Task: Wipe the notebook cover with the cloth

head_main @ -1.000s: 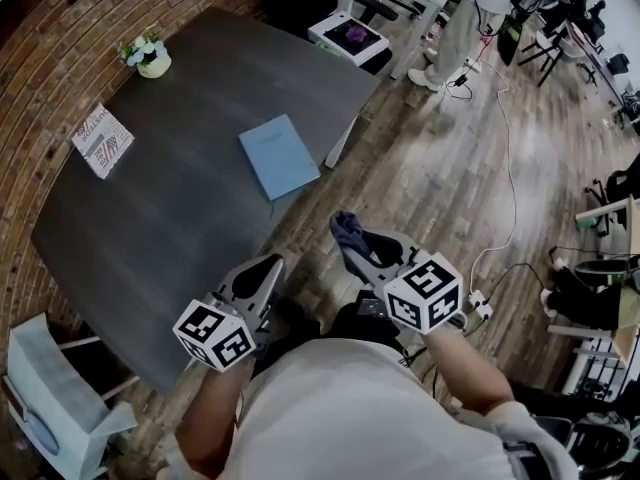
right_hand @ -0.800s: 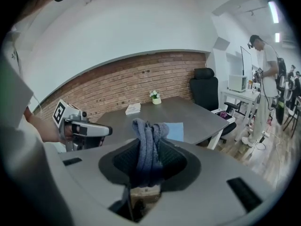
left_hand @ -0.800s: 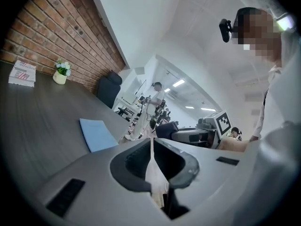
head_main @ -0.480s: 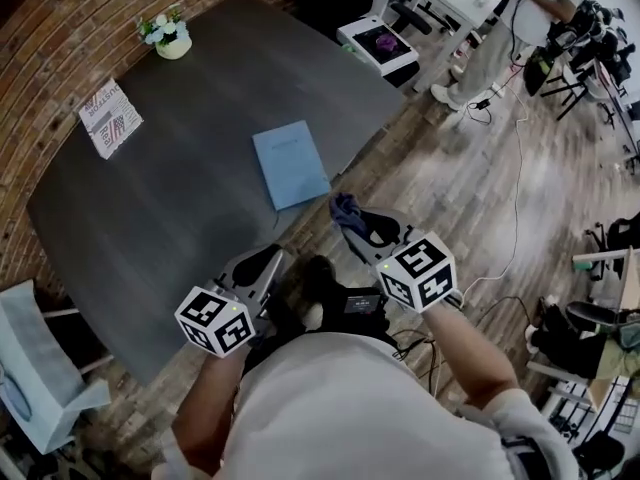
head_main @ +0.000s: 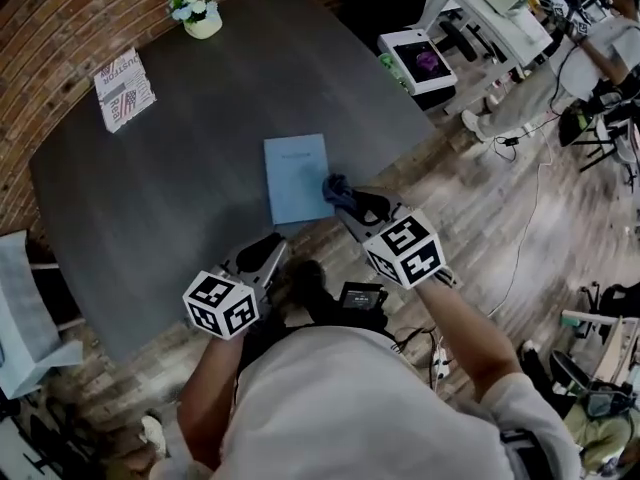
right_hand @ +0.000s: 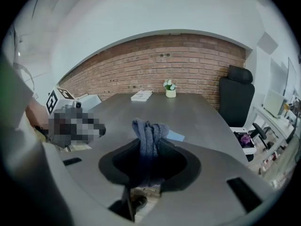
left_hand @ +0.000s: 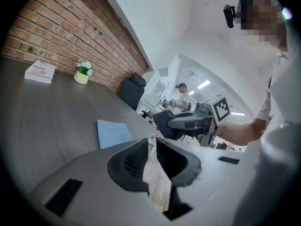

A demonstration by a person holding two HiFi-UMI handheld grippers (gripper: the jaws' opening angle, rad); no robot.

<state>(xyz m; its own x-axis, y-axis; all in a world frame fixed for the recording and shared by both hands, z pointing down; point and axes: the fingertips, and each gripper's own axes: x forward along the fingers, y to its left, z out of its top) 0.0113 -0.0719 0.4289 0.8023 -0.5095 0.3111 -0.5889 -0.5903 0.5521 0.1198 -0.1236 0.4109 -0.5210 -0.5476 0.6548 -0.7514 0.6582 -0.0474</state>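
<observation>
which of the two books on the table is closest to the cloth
The plain blue notebook at the table's near edge, right beside the cloth in the right gripper. The red-and-white booklet lies far off, near the flower pot.

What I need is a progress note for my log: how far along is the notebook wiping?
Done: the cloth is clamped in the right tool. In hand: that tool holds it at the right edge of the blue notebook on the table; contact cannot be told. Left: the wiping strokes across the cover. The left tool is empty, jaws slightly apart, away from the notebook.
</observation>
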